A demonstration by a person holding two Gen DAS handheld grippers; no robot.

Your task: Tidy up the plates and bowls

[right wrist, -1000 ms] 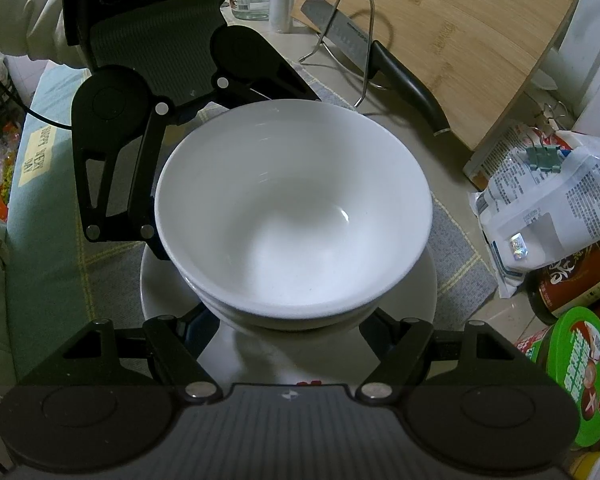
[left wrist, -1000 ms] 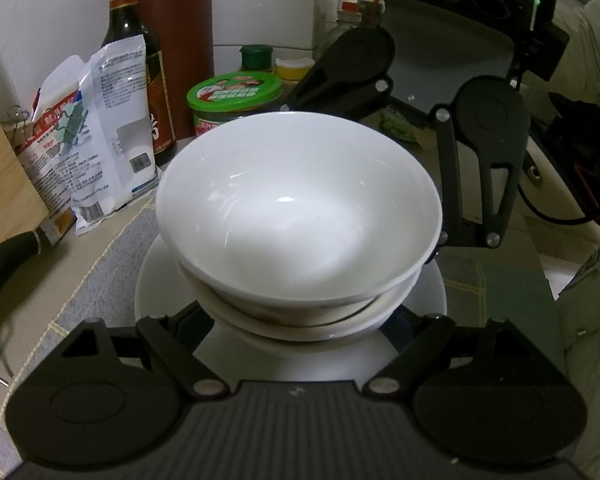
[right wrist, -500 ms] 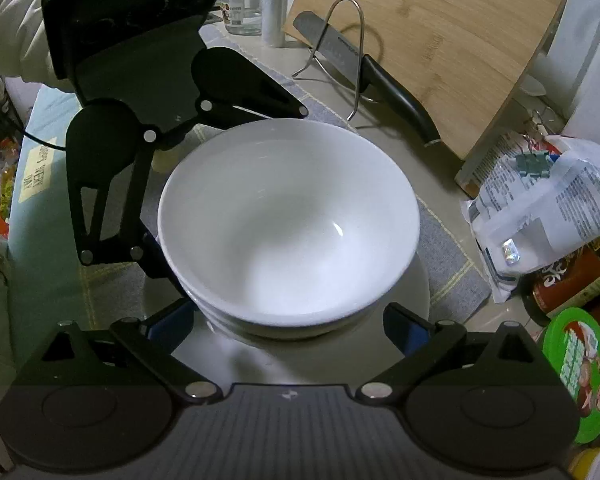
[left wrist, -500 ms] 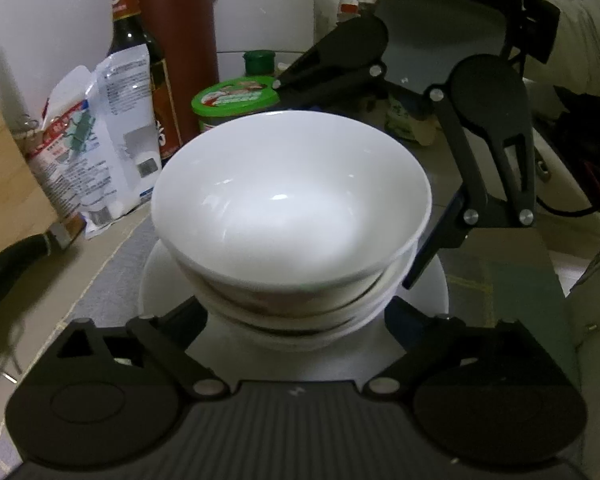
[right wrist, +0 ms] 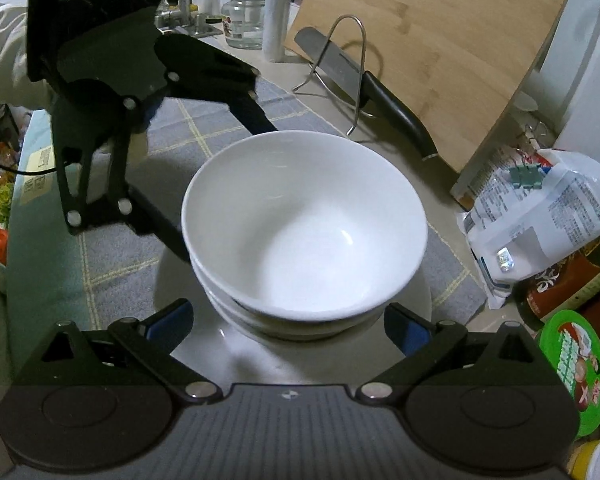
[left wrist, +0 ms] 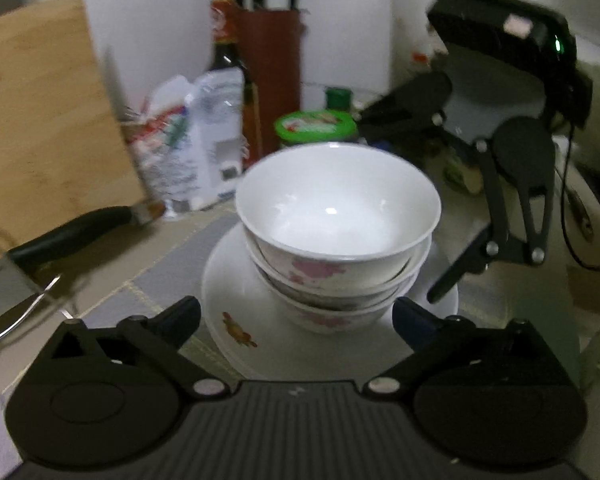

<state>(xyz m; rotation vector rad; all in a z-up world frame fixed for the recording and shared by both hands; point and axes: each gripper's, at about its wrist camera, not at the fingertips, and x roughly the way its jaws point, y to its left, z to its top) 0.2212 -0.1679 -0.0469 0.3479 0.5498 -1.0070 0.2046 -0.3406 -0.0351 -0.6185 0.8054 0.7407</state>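
In the centre of both views I see the stack of bowls [left wrist: 337, 216] sitting on the white plate [left wrist: 236, 300]. My left gripper [left wrist: 296, 314] and right gripper [right wrist: 288, 324] have just been opening; both stand wide now, pads off the bowls, holding nothing.

white packet [right wrist: 539, 224]: dense small print and a barcode patch, too fine to read | green-lidded tub [right wrist: 571, 368]: printed characters on the lid, not legible | dark bottle [left wrist: 230, 92]: red neck label, blurred | yellow sticker [right wrist: 40, 176] on the pale surface at left: dark lettering, unreadable | nothing legible anywhere
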